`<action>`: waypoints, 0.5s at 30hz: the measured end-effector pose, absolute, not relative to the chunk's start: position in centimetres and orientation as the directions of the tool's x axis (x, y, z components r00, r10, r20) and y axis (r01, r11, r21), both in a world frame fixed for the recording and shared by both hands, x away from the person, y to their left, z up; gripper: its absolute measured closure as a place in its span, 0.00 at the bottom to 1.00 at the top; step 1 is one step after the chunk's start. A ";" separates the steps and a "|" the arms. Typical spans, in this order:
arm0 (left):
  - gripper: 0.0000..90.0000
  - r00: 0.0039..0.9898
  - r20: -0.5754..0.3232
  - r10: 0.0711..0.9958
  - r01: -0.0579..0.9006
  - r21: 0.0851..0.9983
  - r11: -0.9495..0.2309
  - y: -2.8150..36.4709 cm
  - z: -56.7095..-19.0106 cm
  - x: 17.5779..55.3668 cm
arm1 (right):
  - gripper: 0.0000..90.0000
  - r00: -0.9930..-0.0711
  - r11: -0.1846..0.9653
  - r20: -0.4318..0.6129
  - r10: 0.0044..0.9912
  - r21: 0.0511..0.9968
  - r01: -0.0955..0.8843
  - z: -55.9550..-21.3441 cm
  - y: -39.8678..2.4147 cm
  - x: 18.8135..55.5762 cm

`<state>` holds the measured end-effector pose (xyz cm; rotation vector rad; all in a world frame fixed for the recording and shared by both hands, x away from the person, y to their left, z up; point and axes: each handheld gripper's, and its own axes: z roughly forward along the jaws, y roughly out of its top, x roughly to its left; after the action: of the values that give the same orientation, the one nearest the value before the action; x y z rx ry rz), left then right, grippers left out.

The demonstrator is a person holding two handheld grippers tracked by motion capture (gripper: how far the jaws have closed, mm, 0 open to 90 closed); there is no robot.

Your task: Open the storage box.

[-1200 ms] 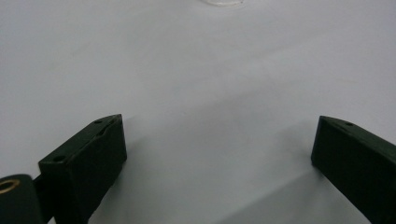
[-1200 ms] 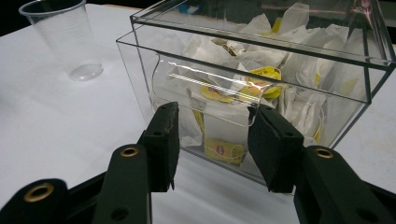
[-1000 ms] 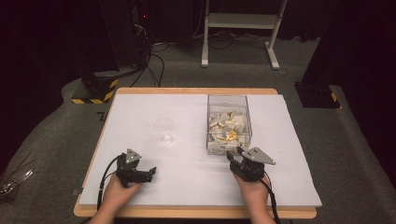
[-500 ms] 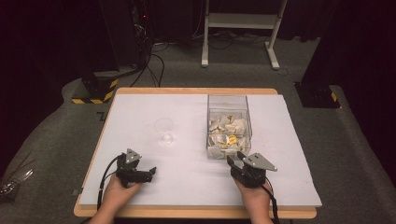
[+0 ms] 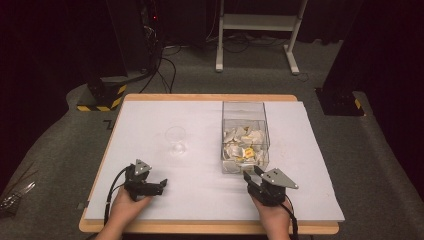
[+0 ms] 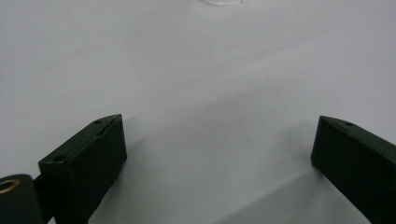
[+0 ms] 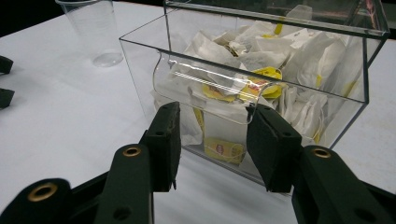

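A clear plastic box (image 5: 243, 111) holds several white and yellow tea bags (image 5: 244, 146) on the white table top (image 5: 200, 200). My right gripper (image 5: 252, 177) sits just in front of the box, pointing at it. In the right gripper view its jaws (image 7: 219, 144) stand apart before the curved opening low on the box front (image 7: 210, 88), with nothing between them. An empty clear cup (image 5: 176, 140) stands left of the box. My left gripper (image 5: 159, 186) rests near the front left, open over bare table (image 6: 219, 158).
The cup (image 7: 95, 28) stands upright beyond the box's left corner, and its base (image 6: 223, 2) shows at the top of the left gripper view. Cables, a white stand (image 5: 255, 30) and a yellow-black striped base (image 5: 100, 97) are on the floor behind the table.
My right gripper has drawn back a little from the box front toward the table's near edge. The left gripper has stayed where it was.
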<state>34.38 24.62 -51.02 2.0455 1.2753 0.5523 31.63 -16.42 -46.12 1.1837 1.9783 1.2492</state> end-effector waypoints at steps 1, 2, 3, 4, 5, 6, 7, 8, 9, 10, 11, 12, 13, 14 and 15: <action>0.04 0.436 0.010 0.900 0.623 0.718 -0.310 24.6 -51.0 34.4 | 0.61 -0.487 0.195 0.027 0.873 0.896 0.400 -46.1 -16.4 31.6; 0.04 0.436 0.010 0.900 0.623 0.718 -0.310 24.6 -51.0 34.4 | 0.61 -0.489 0.196 0.027 0.872 0.896 0.399 -46.2 -16.4 31.6; 0.04 0.436 0.010 0.900 0.623 0.718 -0.310 24.6 -51.0 34.4 | 0.61 -0.490 0.197 0.026 0.872 0.895 0.400 -46.1 -16.5 31.5; 0.04 0.436 0.010 0.900 0.623 0.718 -0.310 24.6 -51.0 34.4 | 0.61 -0.488 0.196 0.028 0.872 0.895 0.400 -46.1 -16.5 31.5; 0.04 0.436 0.010 0.900 0.623 0.718 -0.310 24.6 -51.0 34.4 | 0.61 -0.488 0.196 0.028 0.872 0.895 0.400 -46.1 -16.5 31.5; 0.04 0.436 0.010 0.900 0.623 0.718 -0.310 24.6 -51.0 34.4 | 0.60 -0.486 0.193 0.030 0.873 0.896 0.401 -46.1 -16.6 31.4; 0.04 0.436 0.010 0.900 0.623 0.718 -0.310 24.6 -51.0 34.4 | 0.60 -0.486 0.193 0.030 0.873 0.896 0.401 -46.1 -16.6 31.4; 0.04 0.436 0.010 0.900 0.623 0.718 -0.310 24.6 -51.0 34.4 | 0.59 -0.486 0.185 0.037 0.873 0.897 0.401 -46.1 -16.7 31.2; 0.04 0.436 0.010 0.900 0.623 0.718 -0.310 24.6 -51.0 34.4 | 0.60 -0.484 0.184 0.037 0.874 0.898 0.400 -46.0 -16.8 31.1; 0.04 0.436 0.010 0.900 0.623 0.718 -0.310 24.6 -51.0 34.4 | 0.60 -0.483 0.183 0.035 0.875 0.900 0.396 -45.9 -16.9 31.0; 0.04 0.436 0.010 0.900 0.623 0.718 -0.310 24.6 -51.0 34.4 | 0.60 -0.482 0.180 0.036 0.876 0.901 0.394 -45.8 -17.1 30.9; 0.04 0.436 0.010 0.900 0.623 0.718 -0.310 24.6 -51.0 34.4 | 0.60 -0.479 0.177 0.036 0.877 0.903 0.392 -45.7 -17.2 30.8; 0.04 0.436 0.010 0.900 0.623 0.718 -0.310 24.6 -51.0 34.4 | 0.60 -0.476 0.173 0.037 0.879 0.905 0.389 -45.6 -17.4 30.7; 0.04 0.436 0.010 0.900 0.623 0.718 -0.310 24.6 -51.0 34.4 | 0.60 -0.474 0.171 0.036 0.880 0.906 0.386 -45.4 -17.5 30.6; 0.04 0.436 0.010 0.900 0.623 0.718 -0.310 24.6 -51.0 34.4 | 0.60 -0.474 0.171 0.036 0.880 0.906 0.386 -45.4 -17.5 30.6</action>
<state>34.37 24.62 -51.02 2.0456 1.2753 0.5521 30.59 -17.54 -45.41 1.1913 1.9442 1.2700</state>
